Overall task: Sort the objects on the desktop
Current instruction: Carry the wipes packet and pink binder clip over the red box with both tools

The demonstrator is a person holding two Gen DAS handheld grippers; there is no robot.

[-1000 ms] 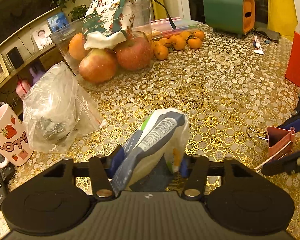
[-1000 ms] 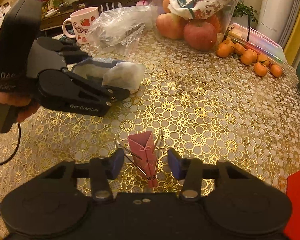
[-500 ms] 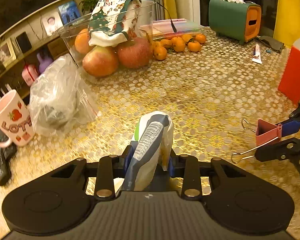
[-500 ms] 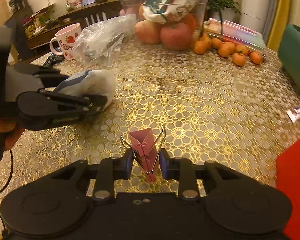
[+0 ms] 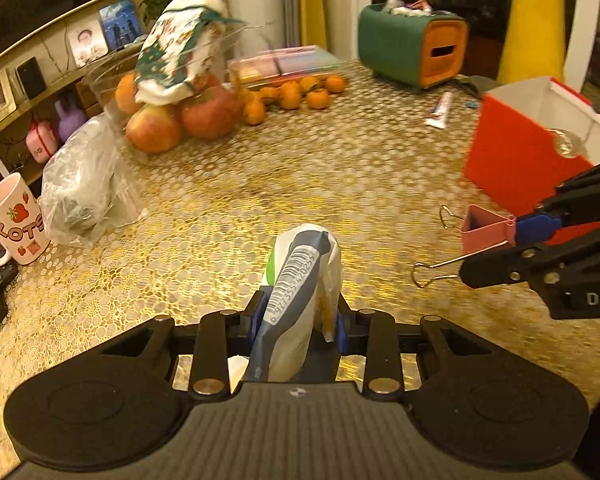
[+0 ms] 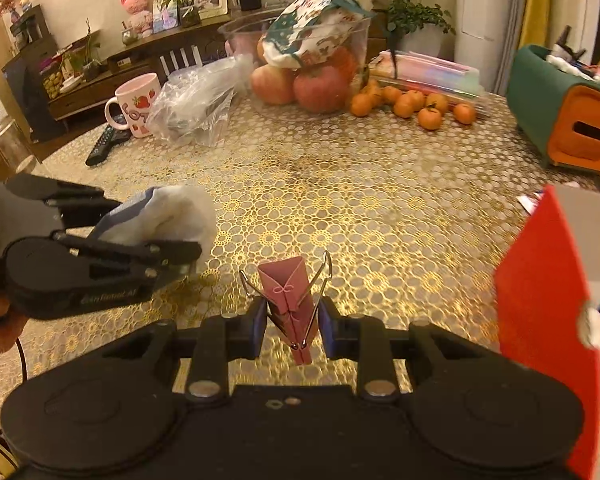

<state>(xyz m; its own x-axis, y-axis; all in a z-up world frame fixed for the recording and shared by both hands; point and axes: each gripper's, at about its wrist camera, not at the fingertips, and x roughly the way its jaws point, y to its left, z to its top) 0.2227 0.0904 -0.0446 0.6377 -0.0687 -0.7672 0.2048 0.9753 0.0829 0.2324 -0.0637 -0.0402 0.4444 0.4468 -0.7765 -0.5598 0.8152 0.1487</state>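
My left gripper (image 5: 298, 320) is shut on a white and blue tissue packet (image 5: 300, 280) with a barcode, held above the table. It also shows in the right wrist view (image 6: 160, 220). My right gripper (image 6: 292, 324) is shut on a pink binder clip (image 6: 290, 292) with wire handles, lifted off the table. The clip (image 5: 486, 230) shows at the right of the left wrist view. An open red box (image 5: 516, 148) stands at the right, close to the right gripper, and shows in the right wrist view (image 6: 540, 280).
On the gold-patterned table (image 5: 300, 168): a clear bowl of apples (image 6: 308, 76), several small oranges (image 6: 412, 104), a clear plastic bag (image 5: 84, 188), a strawberry mug (image 5: 12, 220), remotes (image 6: 108, 140), a green and orange organizer (image 5: 412, 44), a small tube (image 5: 440, 110).
Both grippers closed on their objects and lifted them. The left took the packet, the right the binder clip. Both views rose and the red box came into fuller view.
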